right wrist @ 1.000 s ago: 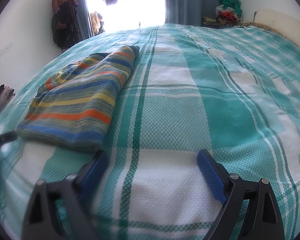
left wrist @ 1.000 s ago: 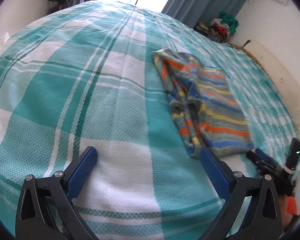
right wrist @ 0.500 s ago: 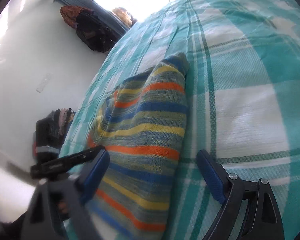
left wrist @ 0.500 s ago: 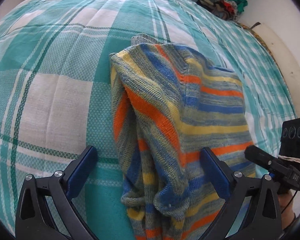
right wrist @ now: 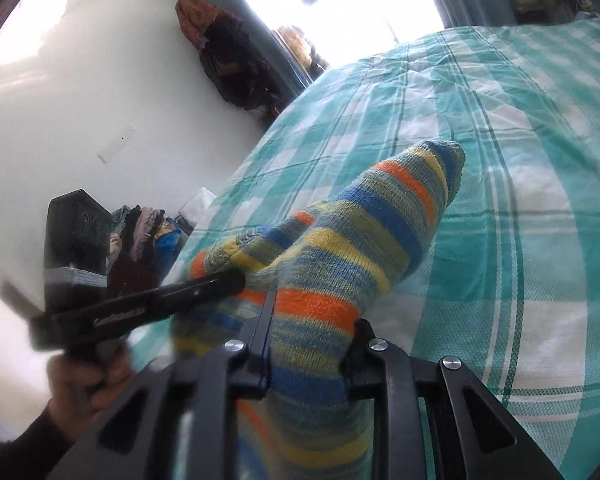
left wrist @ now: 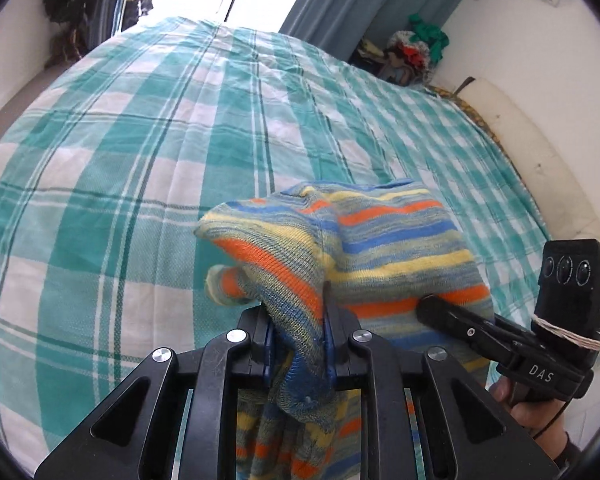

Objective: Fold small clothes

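Note:
A small knit garment with orange, blue and yellow stripes hangs bunched above the teal plaid bed cover. My left gripper is closing, and its blue pads pinch a fold of the near edge. In the right wrist view the same striped garment rises between the jaws of my right gripper, which is also closing and pressing on the fabric. Each view shows the other gripper close by: the right gripper at the garment's right side, the left gripper at its left, held by a hand.
The plaid bed cover stretches far ahead. A pile of clothes sits at the far corner by a blue curtain. A white pillow edge runs along the right. Dark clothes hang on the wall, with more clothes on the floor.
Both grippers moved in over the striped garment, went from wide open to pinched on its near edge, and rose with it, so the fabric now hangs bunched off the bed.

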Motion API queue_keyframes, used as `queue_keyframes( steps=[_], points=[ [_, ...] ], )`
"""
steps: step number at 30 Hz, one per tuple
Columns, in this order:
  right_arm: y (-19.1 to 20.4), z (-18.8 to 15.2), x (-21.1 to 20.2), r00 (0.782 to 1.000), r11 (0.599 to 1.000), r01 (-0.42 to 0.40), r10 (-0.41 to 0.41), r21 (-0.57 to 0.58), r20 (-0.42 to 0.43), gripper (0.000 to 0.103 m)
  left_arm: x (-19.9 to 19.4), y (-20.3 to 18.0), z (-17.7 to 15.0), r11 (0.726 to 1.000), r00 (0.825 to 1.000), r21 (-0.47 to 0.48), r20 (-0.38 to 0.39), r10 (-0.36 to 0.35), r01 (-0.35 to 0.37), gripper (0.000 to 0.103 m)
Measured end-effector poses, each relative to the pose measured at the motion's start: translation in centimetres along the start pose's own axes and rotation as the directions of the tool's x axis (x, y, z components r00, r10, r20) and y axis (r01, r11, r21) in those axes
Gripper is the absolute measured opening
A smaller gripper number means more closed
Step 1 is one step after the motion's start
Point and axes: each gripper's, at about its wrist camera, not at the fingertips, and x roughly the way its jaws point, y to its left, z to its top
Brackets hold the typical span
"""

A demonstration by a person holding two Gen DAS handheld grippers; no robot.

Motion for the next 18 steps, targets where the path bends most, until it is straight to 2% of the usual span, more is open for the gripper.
queue_keyframes(
  steps=[2,3,4,5,6,8,9,10,11,12,13,14,16,18],
  points=[
    [0.6,0.7,-0.2,1.000,0.999,-0.025,0.025,0.024,0.008,0.026,-0.1,0.3,0.1,1.000,1.000,-0.002,-0.016,0.003,-0.003,0.020],
    [0.7,0.6,0.0,1.000,0.999,-0.026,0.026,0.039,0.001,0.026,0.7,0.6,-0.4,1.000,0.999,-0.003,-0.050,0.012,-0.012,0.022],
    [0.3,0.1,0.4,1.000,0.998,-0.018,0.019,0.057,-0.019,0.026,2.0,1.2,-1.2,0.999,0.995,-0.009,-0.091,0.030,-0.031,0.029],
    [-0.6,-0.8,0.8,0.999,0.997,0.001,0.003,0.077,-0.050,0.028,3.4,1.8,-2.4,0.998,0.990,-0.011,-0.127,0.064,-0.066,0.032],
    [-1.6,-1.9,1.6,0.995,0.995,0.031,-0.022,0.098,-0.094,0.034,4.5,2.5,-3.9,0.993,0.981,-0.003,-0.160,0.114,-0.115,0.033],
    [-4.0,-4.9,2.3,0.972,0.983,0.151,-0.127,0.108,-0.200,0.041,4.8,3.4,-7.5,0.973,0.953,0.033,-0.197,0.229,-0.227,0.029],
    [-4.9,-6.5,1.8,0.956,0.973,0.213,-0.187,0.092,-0.226,0.040,3.8,3.5,-9.0,0.966,0.949,0.049,-0.179,0.259,-0.255,0.030],
    [-5.3,-8.0,0.6,0.949,0.966,0.246,-0.224,0.077,-0.223,0.041,2.5,3.4,-10.5,0.961,0.949,0.063,-0.152,0.275,-0.268,0.041],
    [-5.6,-9.5,-1.0,0.946,0.963,0.264,-0.246,0.062,-0.211,0.051,1.1,3.2,-11.8,0.952,0.946,0.078,-0.118,0.302,-0.295,0.065],
    [-5.8,-10.8,-2.7,0.942,0.957,0.287,-0.272,0.049,-0.198,0.064,-0.5,2.7,-13.0,0.939,0.939,0.093,-0.073,0.337,-0.330,0.075],
    [-5.9,-11.9,-4.3,0.934,0.947,0.317,-0.305,0.041,-0.185,0.069,-2.0,2.1,-14.0,0.922,0.927,0.108,-0.017,0.376,-0.372,0.091],
    [-5.7,-12.9,-5.9,0.922,0.934,0.357,-0.346,0.035,-0.174,0.076,-3.3,1.4,-14.9,0.901,0.909,0.120,0.042,0.414,-0.416,0.099],
    [-4.8,-14.4,-8.2,0.897,0.907,0.420,-0.410,0.027,-0.164,0.081,-5.2,-0.3,-16.3,0.855,0.867,0.146,0.135,0.480,-0.497,0.099],
    [-3.4,-15.2,-9.8,0.882,0.890,0.455,-0.448,0.016,-0.147,0.088,-6.3,-2.0,-17.2,0.823,0.837,0.162,0.167,0.521,-0.545,0.102]
  ],
)
